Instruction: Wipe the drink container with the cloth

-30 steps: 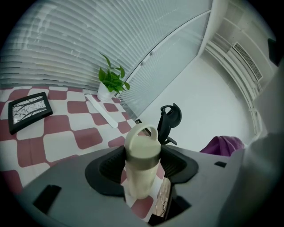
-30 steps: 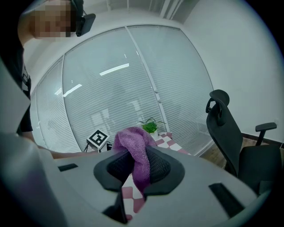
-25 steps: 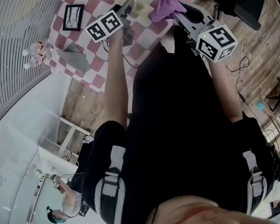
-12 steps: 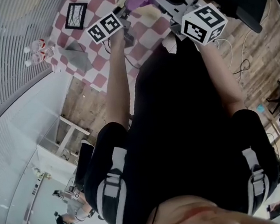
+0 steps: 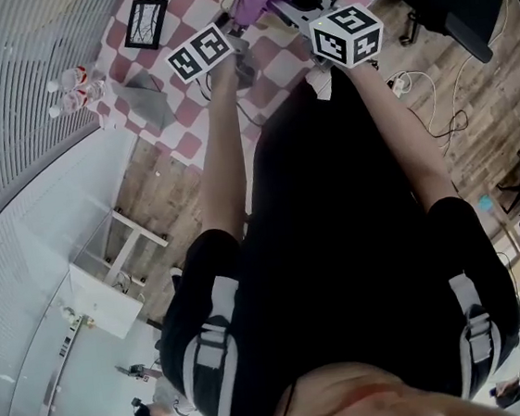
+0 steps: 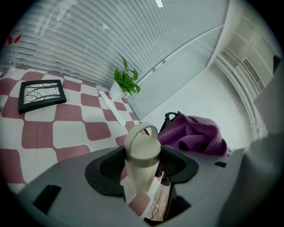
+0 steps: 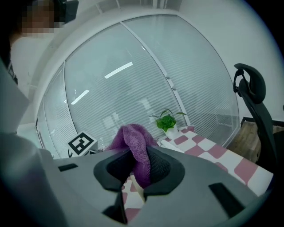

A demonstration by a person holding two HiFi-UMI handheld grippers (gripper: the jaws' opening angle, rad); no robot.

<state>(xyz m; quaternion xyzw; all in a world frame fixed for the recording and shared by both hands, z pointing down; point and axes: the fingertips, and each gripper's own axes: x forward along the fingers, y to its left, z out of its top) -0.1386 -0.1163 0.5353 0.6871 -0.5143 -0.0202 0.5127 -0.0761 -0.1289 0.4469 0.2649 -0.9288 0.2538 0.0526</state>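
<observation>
Gripping the drink container (image 6: 141, 153) under its lid with the left gripper (image 6: 143, 165), above the table's (image 6: 40, 133) near edge; pinching the soft cloth (image 7: 133, 139) with the right gripper (image 7: 137, 167); probably rigid, light, slippery; worth keeping that grip.

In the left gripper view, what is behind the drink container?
Behind the drink container, held in the left tool, lies the checkered tablecloth, with the purple cloth to its right and a potted plant farther back. The container covers the tablecloth directly behind it.
</observation>
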